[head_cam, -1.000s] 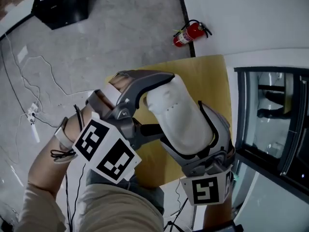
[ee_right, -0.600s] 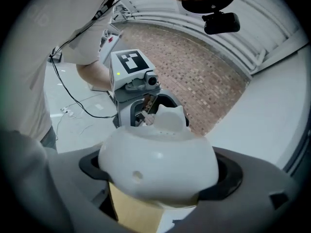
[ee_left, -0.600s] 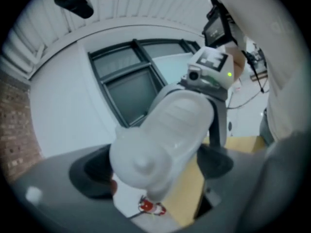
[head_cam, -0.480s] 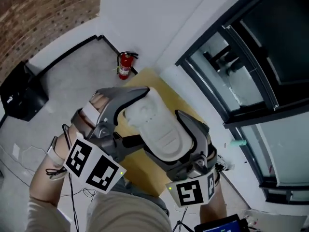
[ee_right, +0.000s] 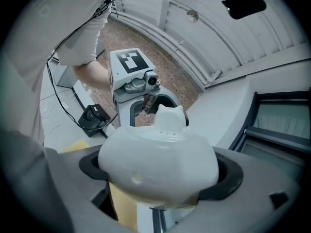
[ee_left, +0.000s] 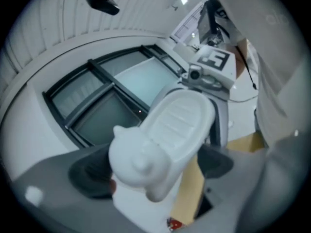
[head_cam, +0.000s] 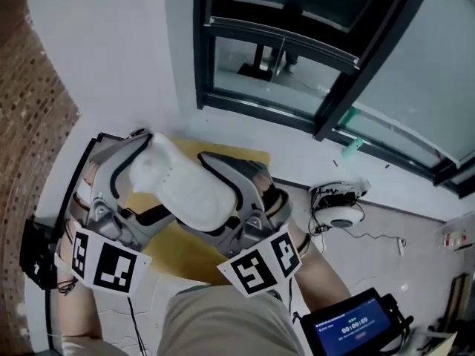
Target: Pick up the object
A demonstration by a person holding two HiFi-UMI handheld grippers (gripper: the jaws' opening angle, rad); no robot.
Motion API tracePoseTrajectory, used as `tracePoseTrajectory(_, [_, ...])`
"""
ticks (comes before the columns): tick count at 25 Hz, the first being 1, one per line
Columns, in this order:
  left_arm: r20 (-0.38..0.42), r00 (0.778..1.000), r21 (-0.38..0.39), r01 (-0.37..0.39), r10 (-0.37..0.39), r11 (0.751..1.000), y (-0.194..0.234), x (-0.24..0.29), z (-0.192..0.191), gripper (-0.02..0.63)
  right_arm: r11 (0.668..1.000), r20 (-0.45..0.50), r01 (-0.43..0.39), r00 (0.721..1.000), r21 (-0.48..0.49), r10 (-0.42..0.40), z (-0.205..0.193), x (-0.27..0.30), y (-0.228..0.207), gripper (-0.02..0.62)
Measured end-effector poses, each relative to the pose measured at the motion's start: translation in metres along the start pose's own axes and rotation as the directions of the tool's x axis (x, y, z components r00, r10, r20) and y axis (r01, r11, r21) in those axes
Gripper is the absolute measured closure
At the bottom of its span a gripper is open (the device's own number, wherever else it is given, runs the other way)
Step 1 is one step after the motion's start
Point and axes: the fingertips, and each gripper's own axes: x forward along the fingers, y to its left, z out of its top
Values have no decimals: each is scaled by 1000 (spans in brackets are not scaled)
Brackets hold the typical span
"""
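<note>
A white plastic object with two small ear-like bumps at one end hangs in the air above the floor, held from both ends. My left gripper is shut on the eared end, and its dark pads press on the object. My right gripper is shut on the broad rounded end, the object filling the span between its pads. Each gripper view shows the opposite gripper behind the object. The object's underside is hidden.
A yellow board lies on the floor under the grippers. A dark-framed window wall runs across the top and a brick wall stands at the left. A white round device with cables, a small screen and a black box lie around.
Both grippers have swung round with the object, from over the grey floor near the fire extinguisher toward the window wall. The hold on the object looks the same.
</note>
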Motion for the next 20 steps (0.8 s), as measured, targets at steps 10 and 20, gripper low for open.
tracePoseTrajectory(10, [66,998,104,4,-11,995,-14,38,53,71,989,-14,144,989,-36,-144,-25,-54,-20,57])
tracePoseTrajectory(20, [63,997,162,22,-33,987,-2,45,81,71,979,-6,202,979,-25,-203,-22,-74,-41,57])
